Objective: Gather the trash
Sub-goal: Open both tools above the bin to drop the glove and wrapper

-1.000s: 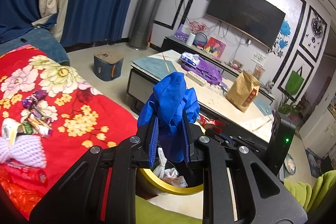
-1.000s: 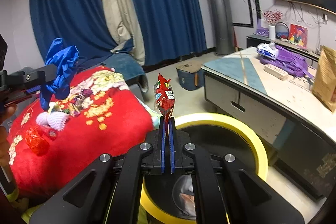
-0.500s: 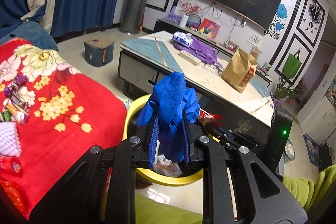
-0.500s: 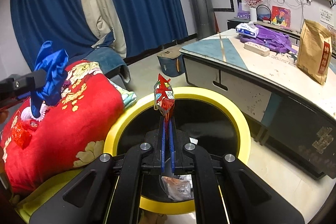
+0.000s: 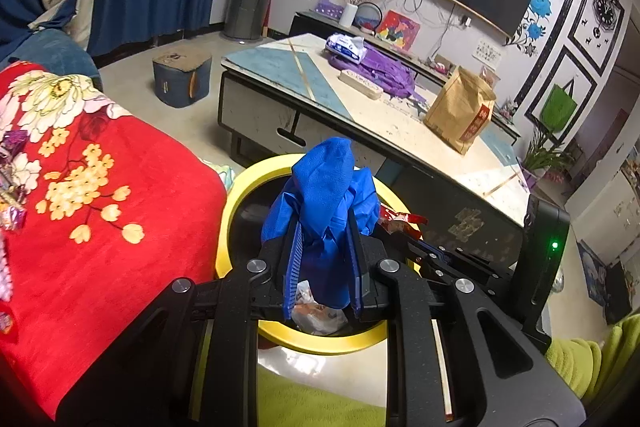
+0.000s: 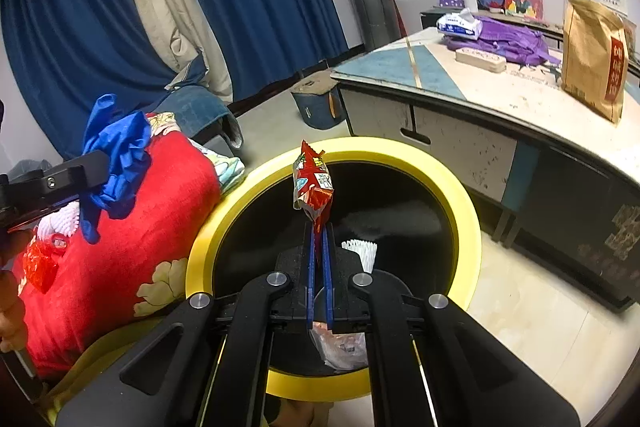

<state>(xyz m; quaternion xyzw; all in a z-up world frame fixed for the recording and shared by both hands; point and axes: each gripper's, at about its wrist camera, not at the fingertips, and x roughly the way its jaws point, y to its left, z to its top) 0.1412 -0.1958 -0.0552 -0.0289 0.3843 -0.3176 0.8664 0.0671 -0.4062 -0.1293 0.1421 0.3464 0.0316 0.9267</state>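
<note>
My left gripper (image 5: 322,239) is shut on a crumpled blue glove (image 5: 326,195) and holds it over the near rim of a yellow-rimmed black trash bin (image 5: 240,187). The glove also shows in the right wrist view (image 6: 116,155), left of the bin. My right gripper (image 6: 319,231) is shut on a red snack wrapper (image 6: 314,187) and holds it above the bin's opening (image 6: 460,195). Wrappers and a white pleated piece (image 6: 360,251) lie inside the bin.
A red flowered blanket (image 5: 100,219) with candy wrappers (image 5: 12,187) and a red wrapper (image 6: 38,263) lies left of the bin. A low table (image 5: 360,107) with a brown paper bag (image 5: 460,111) stands behind it. A blue stool (image 5: 182,75) sits on the floor.
Both grippers have moved forward toward the bin, which now looms larger under them. The glove and the red wrapper stay held.
</note>
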